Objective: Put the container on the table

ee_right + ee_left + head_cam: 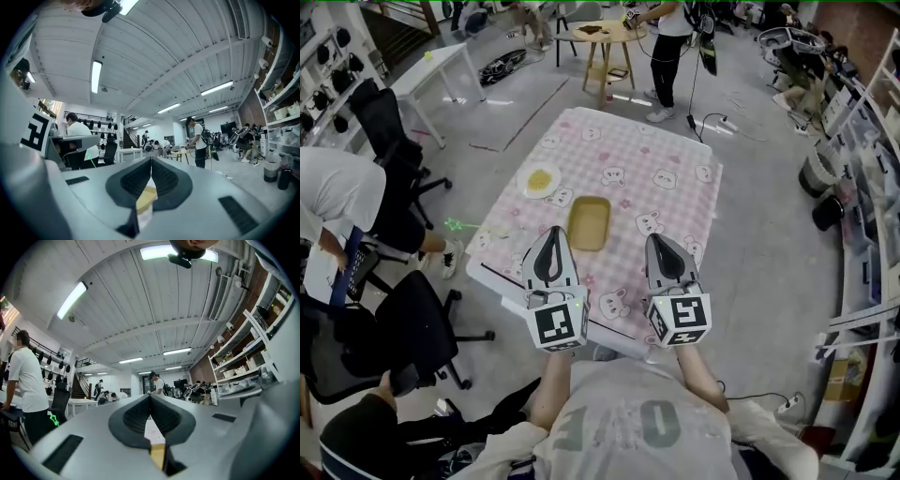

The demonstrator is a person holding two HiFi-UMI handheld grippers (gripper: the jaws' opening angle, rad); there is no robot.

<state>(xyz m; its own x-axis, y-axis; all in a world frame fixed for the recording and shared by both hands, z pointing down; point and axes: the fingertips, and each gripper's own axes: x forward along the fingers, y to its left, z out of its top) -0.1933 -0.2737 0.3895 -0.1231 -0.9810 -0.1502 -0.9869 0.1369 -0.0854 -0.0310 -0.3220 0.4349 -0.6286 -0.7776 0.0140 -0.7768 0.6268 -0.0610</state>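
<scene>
The container (589,223) is a shallow yellow rectangular tray lying on the pink checked tablecloth (666,150), near the table's front half. It stands alone with nothing gripping it. My left gripper (551,231) hovers just left of it, near the table's front edge, shut and empty. My right gripper (662,240) hangs to the right of the container, also shut with nothing in it. In the left gripper view the jaws of the left gripper (150,395) meet, and a yellow sliver of the container (157,457) shows below them. The right gripper (151,160) shows its jaws touching.
A white plate (539,180) with something yellow on it lies left of the container. Black office chairs (412,328) and a seated person (337,197) crowd the left side. Shelving (862,141) lines the right wall. A person (667,56) stands by a wooden table (605,37) beyond.
</scene>
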